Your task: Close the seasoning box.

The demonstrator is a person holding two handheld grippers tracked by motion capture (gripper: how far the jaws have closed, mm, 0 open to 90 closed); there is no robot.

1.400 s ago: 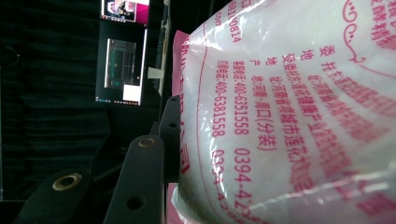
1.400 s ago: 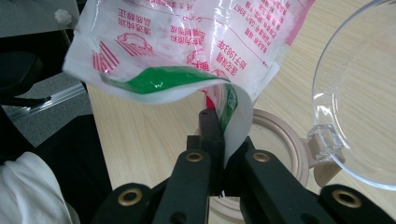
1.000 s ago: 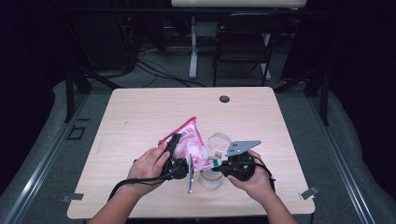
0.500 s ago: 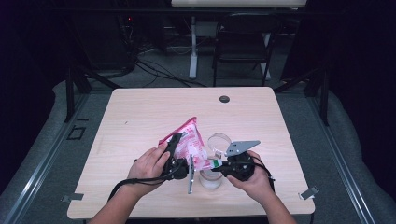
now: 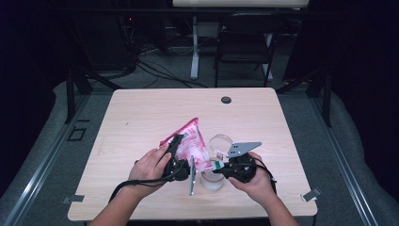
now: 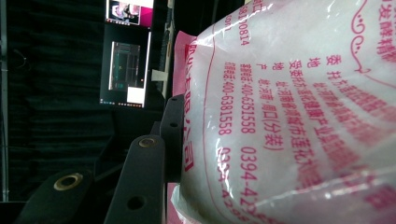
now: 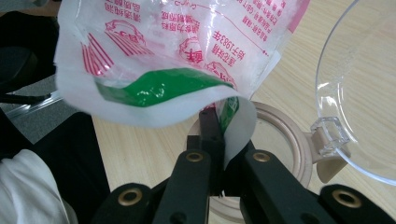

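Bag (image 5: 190,146) held over jar (image 5: 211,180), both grippers clamped.
Left gripper (image 5: 178,151) half closed on the bag's body; right gripper (image 5: 217,165) pinched tight on its corner, directly above the jar mouth.

- This looks like a lab or test room, not a home.
- One small wooden table (image 5: 141,122) stands alone in the middle, on grey carpet (image 5: 357,155).
- Black curtains (image 5: 28,70) hang all around the table, so the room is dark.
- Behind the table, cables (image 5: 160,70) lie loose on the floor, beside a folding chair (image 5: 244,47).
- Metal rails (image 5: 33,183) run along the floor to the left of the table.
- Screens (image 6: 125,70) glow in the dark, off to the table's side.
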